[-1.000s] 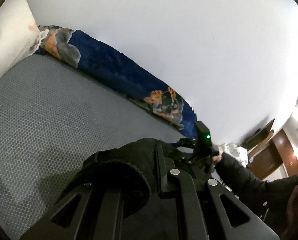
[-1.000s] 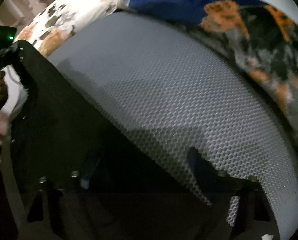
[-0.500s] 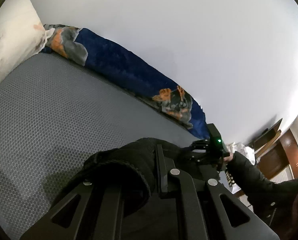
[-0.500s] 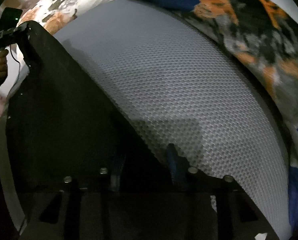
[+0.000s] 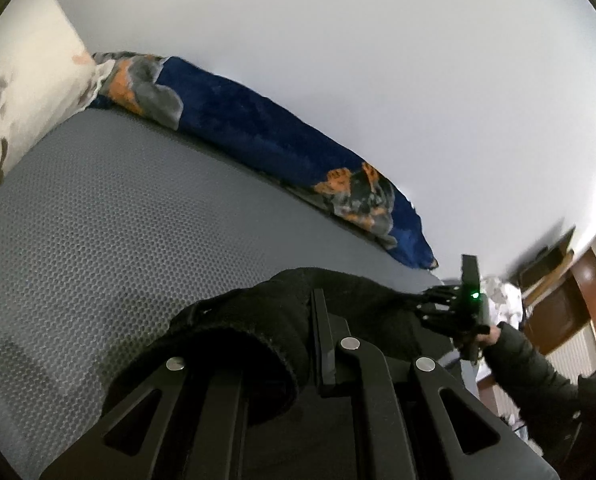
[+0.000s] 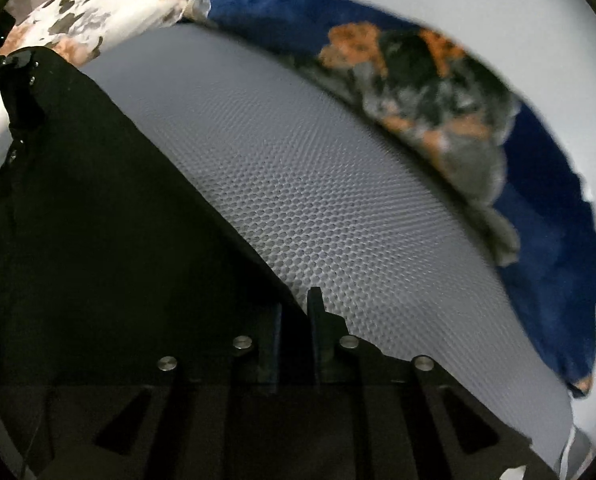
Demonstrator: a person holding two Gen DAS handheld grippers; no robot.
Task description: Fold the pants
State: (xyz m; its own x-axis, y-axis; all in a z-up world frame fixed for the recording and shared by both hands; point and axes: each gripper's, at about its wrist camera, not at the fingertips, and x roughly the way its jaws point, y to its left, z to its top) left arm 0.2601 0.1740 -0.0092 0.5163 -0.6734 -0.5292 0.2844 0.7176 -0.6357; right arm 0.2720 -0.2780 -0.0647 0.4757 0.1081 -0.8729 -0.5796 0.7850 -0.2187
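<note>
While both sets of jaws pinch the black pants (image 6: 98,220), its held edge runs taut from right gripper (image 6: 294,320) to left gripper (image 5: 298,320) above the bed (image 6: 317,184).

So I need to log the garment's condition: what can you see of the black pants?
The black pants look thick and fuzzy, with a ribbed hem bunched at the left gripper, which is shut on them. The right gripper pinches another edge, stretching them taut above the grey honeycomb-textured mattress.

Blue blanket (image 5: 266,136) and floral pillow (image 6: 98,4) border grey mattress (image 5: 98,232)
</note>
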